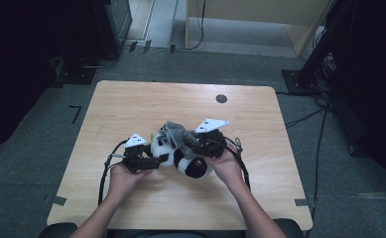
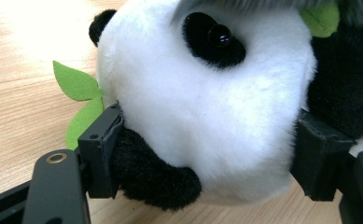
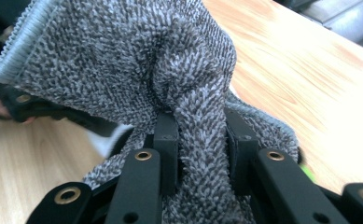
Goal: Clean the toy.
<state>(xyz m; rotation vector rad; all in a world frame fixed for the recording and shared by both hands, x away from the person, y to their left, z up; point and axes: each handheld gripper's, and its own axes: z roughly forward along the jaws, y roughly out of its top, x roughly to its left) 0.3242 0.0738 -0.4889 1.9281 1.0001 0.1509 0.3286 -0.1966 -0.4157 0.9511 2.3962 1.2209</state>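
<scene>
On the wooden table (image 1: 131,106) lies a plush panda (image 2: 207,102), its head squeezed by the left gripper (image 2: 207,154); the right gripper (image 3: 201,154) pinches a grey towel (image 3: 123,60) bunched over it; thin fold, a tug could slip it free

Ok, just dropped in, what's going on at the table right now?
A person is working a plush panda with two handheld grippers on the wooden table. The left gripper clamps the panda's white head between its jaws. The right gripper is shut on a bunched fold of grey terry cloth, held over the panda, apparently to wipe or cover it.
</scene>
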